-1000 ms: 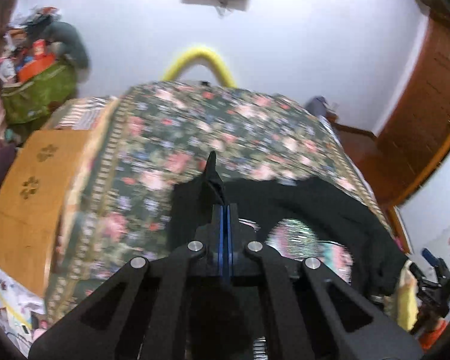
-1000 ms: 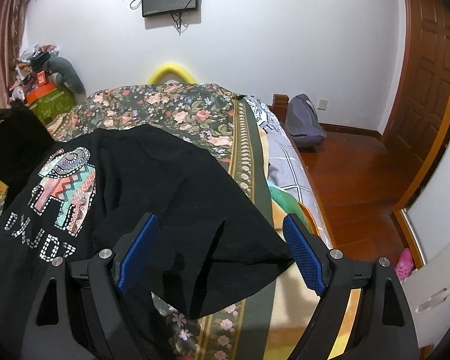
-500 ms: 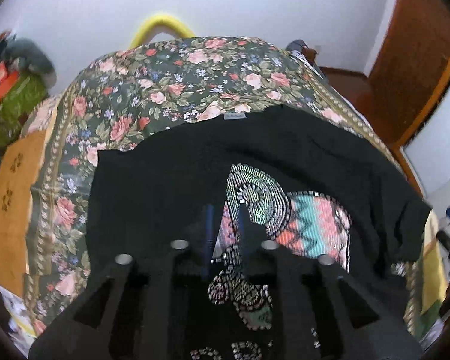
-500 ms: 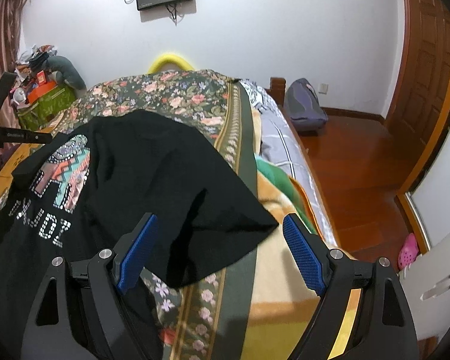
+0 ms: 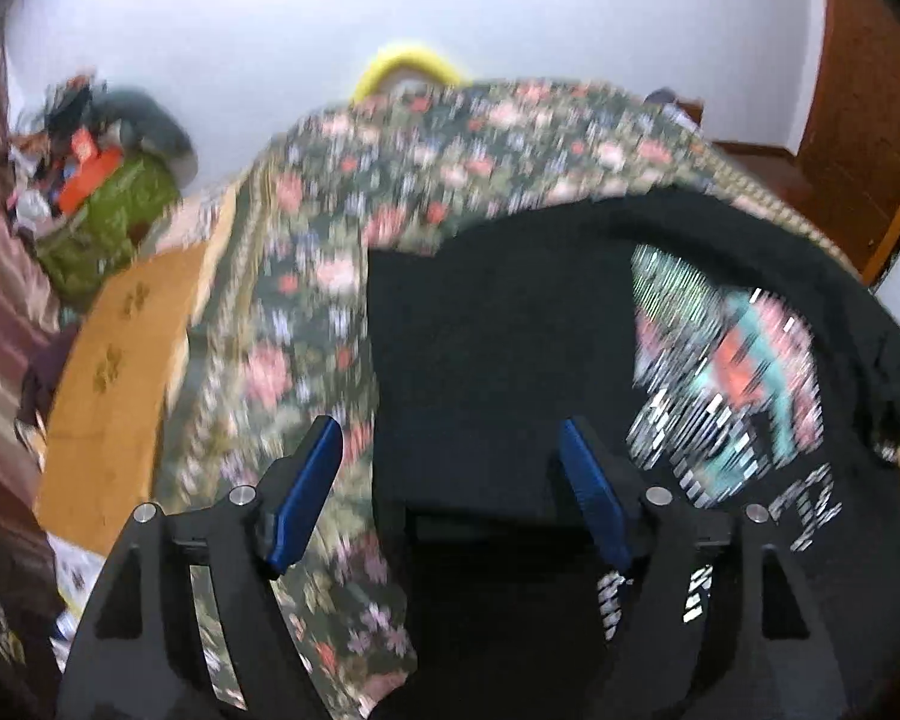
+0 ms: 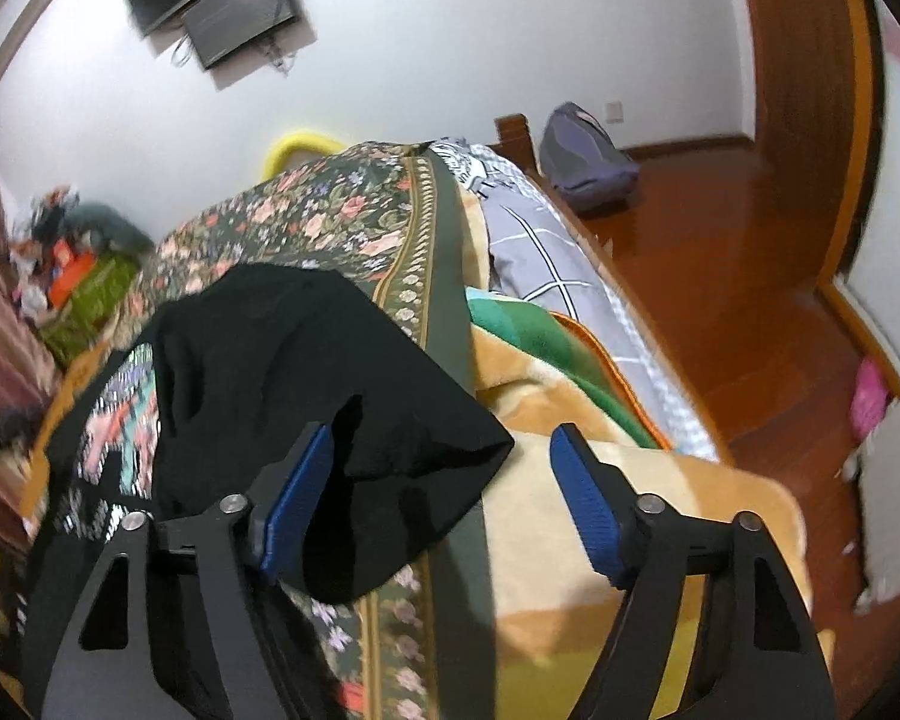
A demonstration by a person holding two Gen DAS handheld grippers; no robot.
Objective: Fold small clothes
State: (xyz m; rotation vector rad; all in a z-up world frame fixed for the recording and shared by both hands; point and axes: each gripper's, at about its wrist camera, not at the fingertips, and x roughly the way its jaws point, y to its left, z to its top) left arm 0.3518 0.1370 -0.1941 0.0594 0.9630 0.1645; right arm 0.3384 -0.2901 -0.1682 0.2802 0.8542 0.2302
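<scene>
A black T-shirt with a colourful sequin print lies spread on a floral bedspread. My left gripper is open and empty, just above the shirt's left edge. In the right wrist view the same shirt lies on the bed with its sleeve reaching between the fingers. My right gripper is open and empty, over that sleeve and the tan blanket.
A wooden board borders the bed on the left, with a cluttered green heap behind it. A grey backpack sits on the wooden floor to the right. A green blanket and grey sheet lie beside the bedspread.
My left gripper, shut on a pinch of shirt a second ago, has let it go and opened wide. The shirt dropped flat on the bed. My right gripper tilted and shifted right, staying open.
</scene>
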